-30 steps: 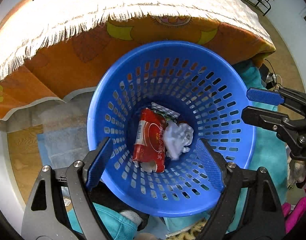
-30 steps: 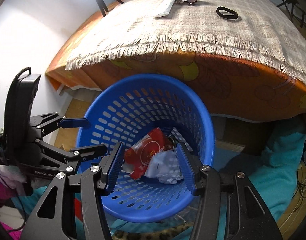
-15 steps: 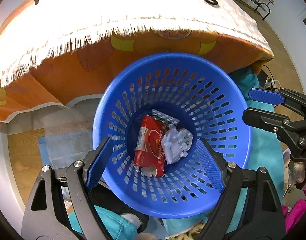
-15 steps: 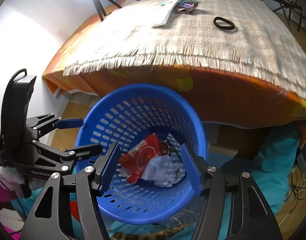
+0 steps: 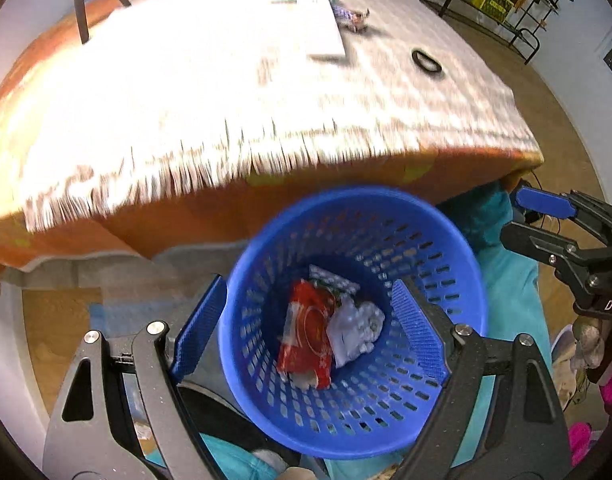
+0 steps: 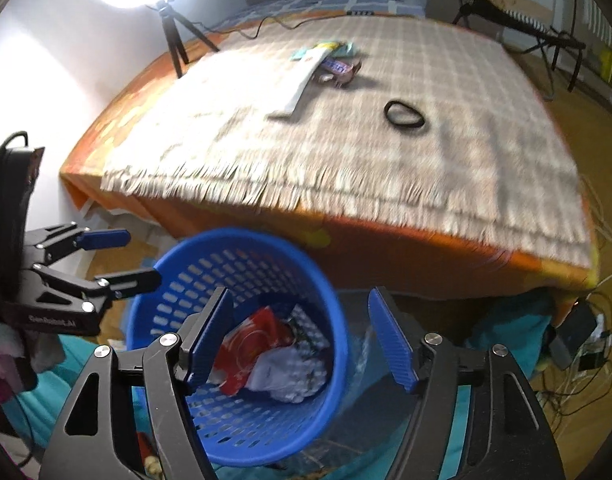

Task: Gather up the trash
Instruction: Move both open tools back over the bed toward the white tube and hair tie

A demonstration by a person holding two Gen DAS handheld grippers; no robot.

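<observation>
1. Left wrist view: your left gripper (image 5: pixel 306 324) is spread wide and empty above the blue basket (image 5: pixel 442 240). In the basket lie a red wrapper (image 5: pixel 308 334) and crumpled paper (image 5: pixel 358 330). The fringed cloth (image 5: pixel 226 92) carries a black ring (image 5: pixel 426 62).
2. Right wrist view: your right gripper (image 6: pixel 302 340) is opening, nothing between its fingers. Wrappers (image 6: pixel 338 66) and a white strip (image 6: pixel 302 82) lie on the cloth, with a tripod (image 6: pixel 176 38) behind.
</observation>
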